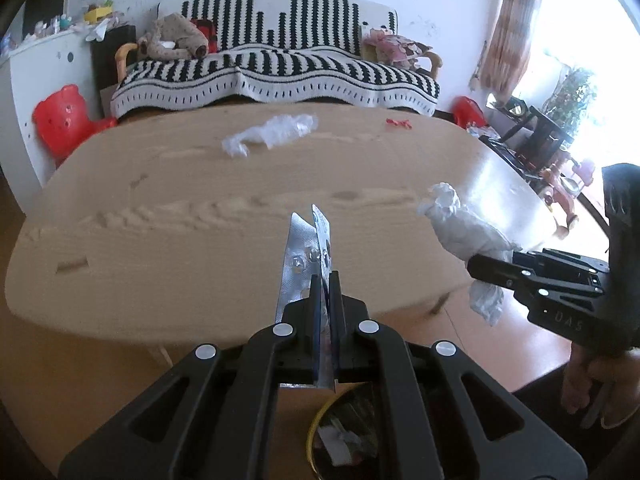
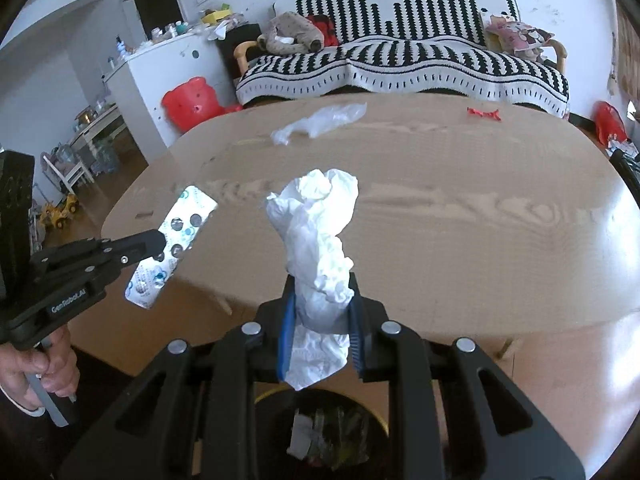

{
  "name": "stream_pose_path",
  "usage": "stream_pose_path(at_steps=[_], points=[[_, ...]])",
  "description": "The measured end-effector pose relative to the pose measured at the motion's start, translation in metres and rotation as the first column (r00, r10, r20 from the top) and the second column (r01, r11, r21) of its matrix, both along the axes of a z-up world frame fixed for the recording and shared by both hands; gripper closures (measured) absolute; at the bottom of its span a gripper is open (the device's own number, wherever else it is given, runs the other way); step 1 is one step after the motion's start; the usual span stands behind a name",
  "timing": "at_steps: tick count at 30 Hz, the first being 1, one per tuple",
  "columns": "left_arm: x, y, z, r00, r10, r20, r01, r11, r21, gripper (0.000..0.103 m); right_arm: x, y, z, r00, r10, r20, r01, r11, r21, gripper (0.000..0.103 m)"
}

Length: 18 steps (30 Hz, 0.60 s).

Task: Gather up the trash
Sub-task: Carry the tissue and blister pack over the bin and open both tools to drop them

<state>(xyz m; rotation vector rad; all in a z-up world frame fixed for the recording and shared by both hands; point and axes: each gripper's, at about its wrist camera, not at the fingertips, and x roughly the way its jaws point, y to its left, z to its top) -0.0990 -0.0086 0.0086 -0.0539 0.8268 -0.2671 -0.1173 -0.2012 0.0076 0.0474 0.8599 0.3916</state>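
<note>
Grippers, two, black, each held in a person's hand. Left gripper: jaws pressed together on a silver blister pack, which stands edge-up between the pads and juts past the fingertips; seen from the right wrist view it shows as a flat strip with emptied pockets. Right gripper: jaws pinching a crumpled white tissue, blue pads on either side, the wad rising above the fingertips and a tail hanging below. Both grippers are off the near edge of the table, well apart from one another. Trash bin, dark with a yellow rim, sits on the floor below the grippers, scraps inside. Table, light wood, rounded corners. Crumpled clear plastic bag lies near the far edge, toward the middle. Small red wrapper lies near the far edge, to the right of the bag. Striped black-and-white sofa stands beyond the far edge.
</note>
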Motion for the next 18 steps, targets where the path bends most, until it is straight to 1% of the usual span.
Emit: stream_pose_path(at_steps=[4, 8, 10, 14, 16, 18], points=[[-0.029, -0.01, -0.025, 0.998, -0.027, -0.055, 0.029, 0.999, 0.028, 0.1, -0.035, 0.0, -0.015, 1.0, 0.012, -0.025, -0.013, 1.0, -0.014, 0.08], [-0.051, -0.022, -0.051, 0.988, -0.071, -0.135, 0.076, 0.997, 0.03, 0.1, -0.061, 0.002, -0.037, 0.997, 0.028, -0.073, -0.032, 0.998, -0.052, 0.08], [-0.059, -0.029, -0.062, 0.983, -0.086, -0.161, 0.094, 0.995, 0.041, 0.1, -0.071, 0.004, -0.05, 0.993, 0.032, -0.11, -0.04, 0.997, -0.069, 0.08], [-0.074, -0.041, -0.083, 0.966, -0.123, -0.229, 0.138, 0.989, 0.049, 0.1, -0.091, 0.002, -0.079, 0.978, 0.025, -0.209, -0.044, 0.995, -0.088, 0.079], [-0.078, -0.043, -0.094, 0.955, -0.133, -0.266, 0.149, 0.988, 0.042, 0.1, -0.097, 0.0, -0.091, 0.967, 0.011, -0.254, -0.037, 0.995, -0.097, 0.079], [-0.081, -0.046, -0.105, 0.943, -0.133, -0.305, 0.153, 0.987, 0.043, 0.1, -0.102, -0.002, -0.101, 0.958, -0.014, -0.287, -0.023, 0.992, -0.126, 0.079]])
